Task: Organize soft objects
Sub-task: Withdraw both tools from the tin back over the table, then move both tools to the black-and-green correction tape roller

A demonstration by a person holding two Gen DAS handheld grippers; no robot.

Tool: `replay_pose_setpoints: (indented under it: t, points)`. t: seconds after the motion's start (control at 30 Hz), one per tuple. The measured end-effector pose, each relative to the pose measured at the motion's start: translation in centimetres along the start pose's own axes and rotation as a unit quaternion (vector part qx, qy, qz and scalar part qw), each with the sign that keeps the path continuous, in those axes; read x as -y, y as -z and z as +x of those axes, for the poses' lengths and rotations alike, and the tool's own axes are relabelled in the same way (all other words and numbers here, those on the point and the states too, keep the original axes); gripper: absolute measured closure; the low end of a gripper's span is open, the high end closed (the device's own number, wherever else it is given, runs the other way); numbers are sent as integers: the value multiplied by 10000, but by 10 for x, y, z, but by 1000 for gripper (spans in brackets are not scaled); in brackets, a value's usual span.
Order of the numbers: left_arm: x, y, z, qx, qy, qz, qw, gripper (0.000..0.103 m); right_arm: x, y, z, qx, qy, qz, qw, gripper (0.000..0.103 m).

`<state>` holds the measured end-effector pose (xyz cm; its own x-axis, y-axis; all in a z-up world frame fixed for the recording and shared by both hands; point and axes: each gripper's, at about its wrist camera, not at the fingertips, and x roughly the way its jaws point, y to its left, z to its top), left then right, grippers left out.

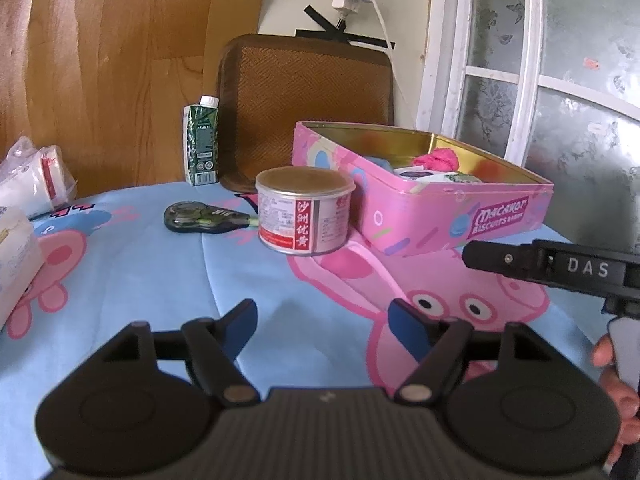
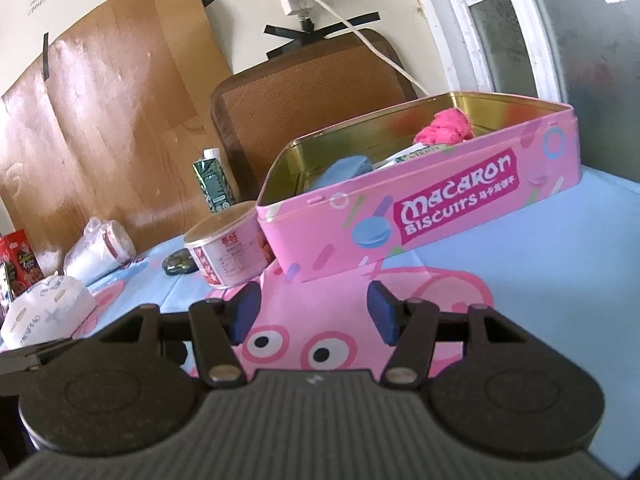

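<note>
My left claw [image 1: 322, 322] and right claw [image 2: 314, 312] both gape apart, empty; the crumpled hot-pink soft cloth [image 2: 444, 125] sits inside the open pink biscuit tin [image 2: 440, 216], toward the worktop's far right corner, beside a folded blue cloth [image 2: 346, 170].

A blue cartoon-pig sheet [image 1: 132, 280] covers the surface. Ahead of the left jaws stands a round can [image 1: 305, 210], the pink biscuit tin [image 1: 460, 216] touching it rightward, a tape dispenser [image 1: 200, 218] and carton [image 1: 201, 140] leftward.

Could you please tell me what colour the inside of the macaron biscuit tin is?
Gold: the macaron biscuit tin is shiny gold inside and pink outside, clearest in the right wrist view.
</note>
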<state>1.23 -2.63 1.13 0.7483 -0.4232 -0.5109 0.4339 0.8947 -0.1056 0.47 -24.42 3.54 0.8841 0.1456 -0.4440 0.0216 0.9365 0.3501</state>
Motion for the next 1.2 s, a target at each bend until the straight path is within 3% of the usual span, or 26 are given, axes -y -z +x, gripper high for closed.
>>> replay_pose_setpoints:
  t: [0.37,0.53,0.77,0.93,1.03,1.2]
  points:
    - [-6,1,-11,365,190,-164,9990,23,1,1,-3,64,-12,-15,10000,42]
    - [-20,-2,-12,308,127,-444,9985,23,-5,4,-2,3,-81,-169,9998,42]
    - [-66,-5,-28,423,-481,-567,9963,19,-22,6,-1,8,-213,-564,9982,42]
    - [-117,1,-36,385,-1196,-1054,9865,19,-47,12,6,-100,-483,-1041,9933,42]
    - [-136,4,-41,478,-1068,-1600,9802,19,-63,13,14,-272,-744,-1293,9884,42]
    - [-131,4,-44,671,-1248,-1465,9790,19,-100,3,42,-674,-1328,-1802,9723,42]
